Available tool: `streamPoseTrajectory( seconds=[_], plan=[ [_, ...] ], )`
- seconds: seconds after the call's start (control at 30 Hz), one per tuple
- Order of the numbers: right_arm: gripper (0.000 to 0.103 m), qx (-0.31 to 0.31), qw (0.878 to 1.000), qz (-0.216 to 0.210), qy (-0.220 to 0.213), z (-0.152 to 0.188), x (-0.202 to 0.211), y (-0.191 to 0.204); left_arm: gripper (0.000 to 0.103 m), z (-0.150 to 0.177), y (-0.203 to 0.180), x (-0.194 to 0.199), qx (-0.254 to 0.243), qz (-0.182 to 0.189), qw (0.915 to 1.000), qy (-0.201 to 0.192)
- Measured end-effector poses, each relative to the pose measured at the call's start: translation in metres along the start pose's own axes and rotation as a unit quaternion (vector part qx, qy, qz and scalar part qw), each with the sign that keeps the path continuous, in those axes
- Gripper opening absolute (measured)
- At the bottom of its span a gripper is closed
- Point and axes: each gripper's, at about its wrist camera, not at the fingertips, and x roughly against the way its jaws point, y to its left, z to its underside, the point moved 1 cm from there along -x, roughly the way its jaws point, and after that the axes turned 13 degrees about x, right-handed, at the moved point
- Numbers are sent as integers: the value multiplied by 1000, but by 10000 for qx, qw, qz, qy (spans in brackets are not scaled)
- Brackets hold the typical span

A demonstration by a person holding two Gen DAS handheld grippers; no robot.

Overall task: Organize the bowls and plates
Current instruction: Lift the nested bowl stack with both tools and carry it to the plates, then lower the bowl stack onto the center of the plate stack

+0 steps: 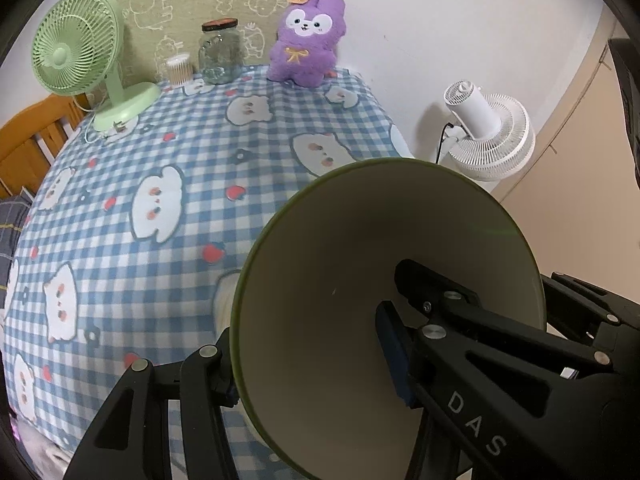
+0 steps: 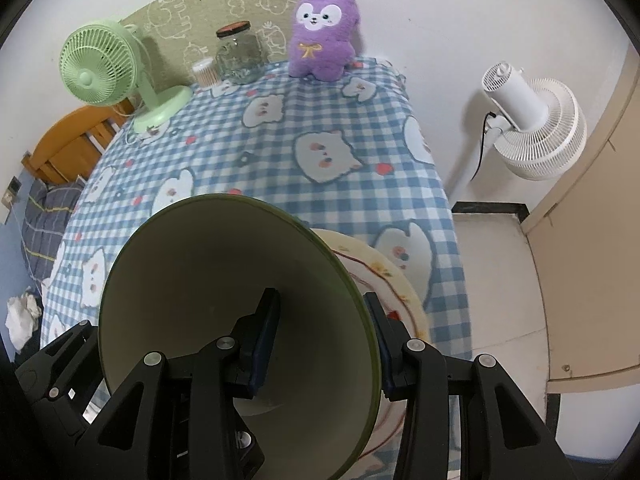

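Mid-task, I'd say: both bowls are in hand and neither is set down yet. Left gripper [image 1: 316, 364] clamps the rim of a green-edged bowl [image 1: 340, 260], one finger inside, one outside. Right gripper [image 2: 320, 340] pinches its own green-rimmed bowl [image 2: 208, 264] likewise, just above a floral plate [image 2: 394, 280] on the checked tablecloth [image 2: 320, 128]. Stacking's left.

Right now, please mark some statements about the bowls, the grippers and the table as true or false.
1. The left gripper clamps the rim of a green-rimmed bowl. True.
2. The right gripper is empty. False: it clamps a green-rimmed bowl too.
3. A floral plate lies under the right bowl. True.
4. The purple plush toy lies in a bowl. False: it stands at the table's far edge.
5. The green desk fan is on the floor. False: on the checked tablecloth.
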Motion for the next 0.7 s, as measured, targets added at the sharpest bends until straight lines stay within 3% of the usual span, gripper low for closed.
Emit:
streamPoseTrajectory(
  seconds=[0.5,0.7],
  plan=[
    [46,177,9995,-233,123,2,-22,-14,55,5,-10,-16,107,-240,9997,5],
    [46,140,9995,-229,152,1,-24,-15,62,3,-8,-20,63,-209,9997,65]
  ],
)
